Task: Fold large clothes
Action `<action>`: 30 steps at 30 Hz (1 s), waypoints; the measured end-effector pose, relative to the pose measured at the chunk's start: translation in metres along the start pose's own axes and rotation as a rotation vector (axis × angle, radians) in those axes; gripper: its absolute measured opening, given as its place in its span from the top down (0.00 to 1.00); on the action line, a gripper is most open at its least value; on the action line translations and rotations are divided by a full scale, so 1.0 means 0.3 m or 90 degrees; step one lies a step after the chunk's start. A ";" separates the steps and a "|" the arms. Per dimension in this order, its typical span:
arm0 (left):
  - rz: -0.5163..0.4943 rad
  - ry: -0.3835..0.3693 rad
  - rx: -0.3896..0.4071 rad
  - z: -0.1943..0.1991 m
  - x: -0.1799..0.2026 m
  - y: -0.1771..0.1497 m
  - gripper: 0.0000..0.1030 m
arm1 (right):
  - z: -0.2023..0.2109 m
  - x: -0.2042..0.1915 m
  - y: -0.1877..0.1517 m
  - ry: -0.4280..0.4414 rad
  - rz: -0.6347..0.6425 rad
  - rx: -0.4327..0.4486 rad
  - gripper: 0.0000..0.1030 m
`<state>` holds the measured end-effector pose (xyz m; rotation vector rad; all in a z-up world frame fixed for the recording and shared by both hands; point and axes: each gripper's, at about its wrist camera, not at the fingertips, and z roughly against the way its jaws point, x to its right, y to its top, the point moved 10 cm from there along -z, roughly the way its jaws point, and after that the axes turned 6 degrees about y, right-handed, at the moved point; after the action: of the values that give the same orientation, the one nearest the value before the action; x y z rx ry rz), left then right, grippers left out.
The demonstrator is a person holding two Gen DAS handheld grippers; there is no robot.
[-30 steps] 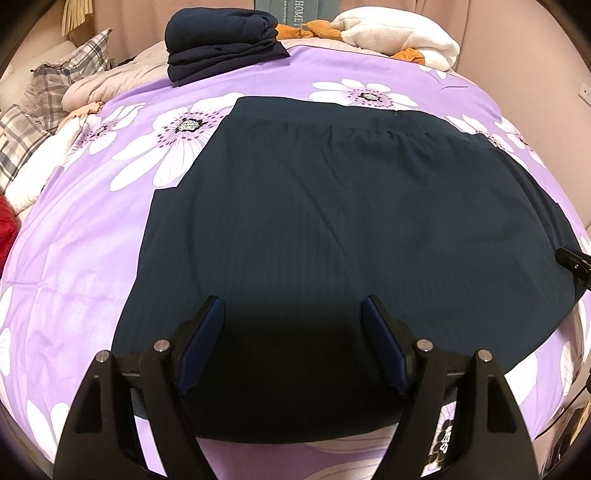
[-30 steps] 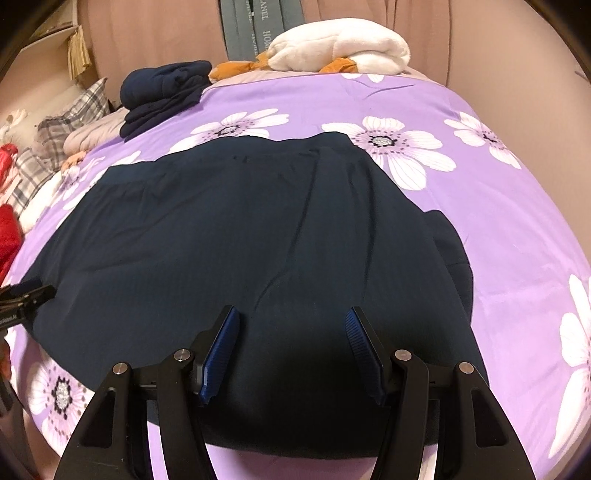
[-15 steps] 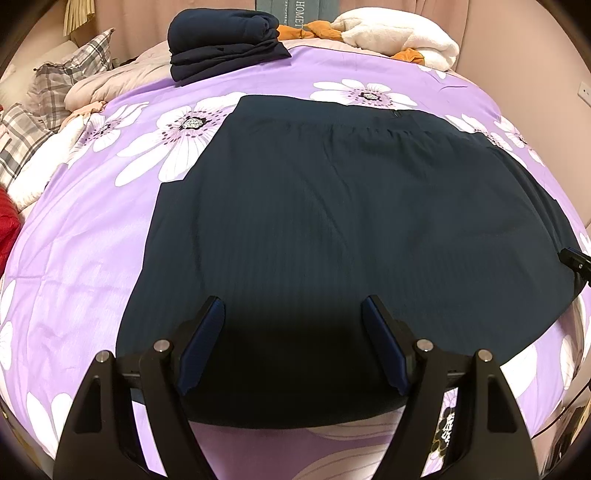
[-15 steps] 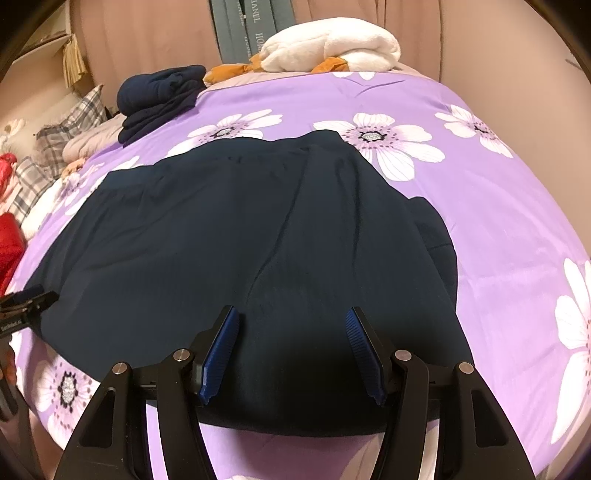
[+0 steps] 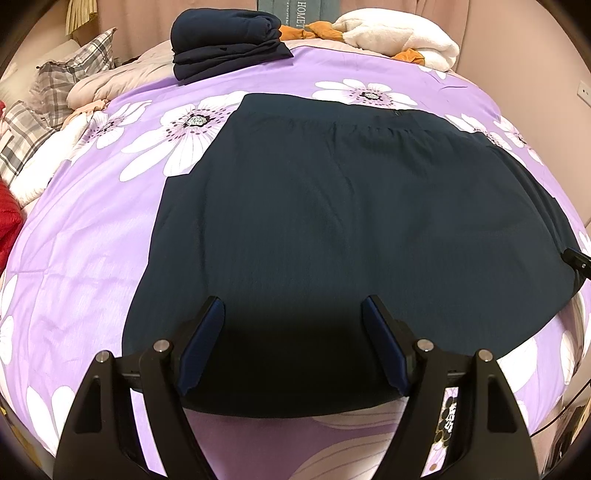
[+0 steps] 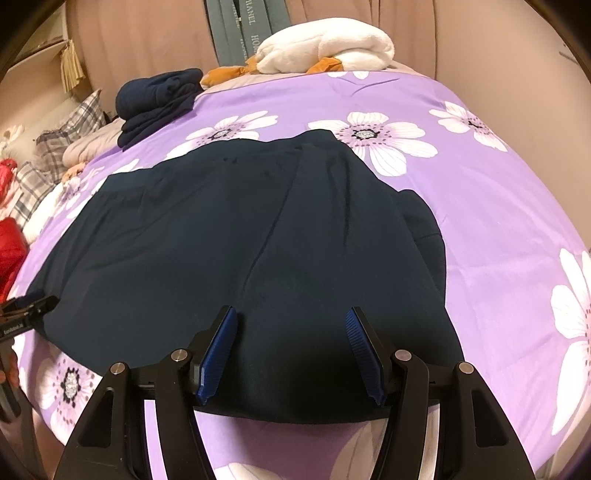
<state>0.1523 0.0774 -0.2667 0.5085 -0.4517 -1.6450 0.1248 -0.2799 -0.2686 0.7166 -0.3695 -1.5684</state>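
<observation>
A dark navy skirt [image 5: 351,236] of thin, finely ribbed fabric lies spread flat on a bed [image 5: 85,258], its gathered waistband at the far edge and its curved hem at the near edge; soft creases run lengthwise through the cloth, and a fold of a lower layer shows at its right side in the right wrist view. The bed carries a smooth lilac cover printed with large white daisies. The left gripper [image 5: 293,314] hangs above the near hem, its blue ribbed fingers [image 5: 201,347] standing apart with nothing pinched between them; the right gripper [image 6: 291,317] hangs likewise, fingers parted and gripping nothing. At the far edge sit a stack of folded navy garments [image 5: 225,37], a fluffy white plush [image 5: 399,33] with orange parts, and plaid pillows [image 5: 66,77].
</observation>
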 end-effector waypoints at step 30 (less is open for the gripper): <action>0.015 -0.003 -0.003 0.026 -0.022 -0.034 0.22 | 0.023 0.025 -0.014 0.003 -0.021 0.006 0.40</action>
<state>0.1403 0.0852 -0.2656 0.4939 -0.4556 -1.6239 0.1172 -0.2877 -0.2678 0.7361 -0.3633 -1.5973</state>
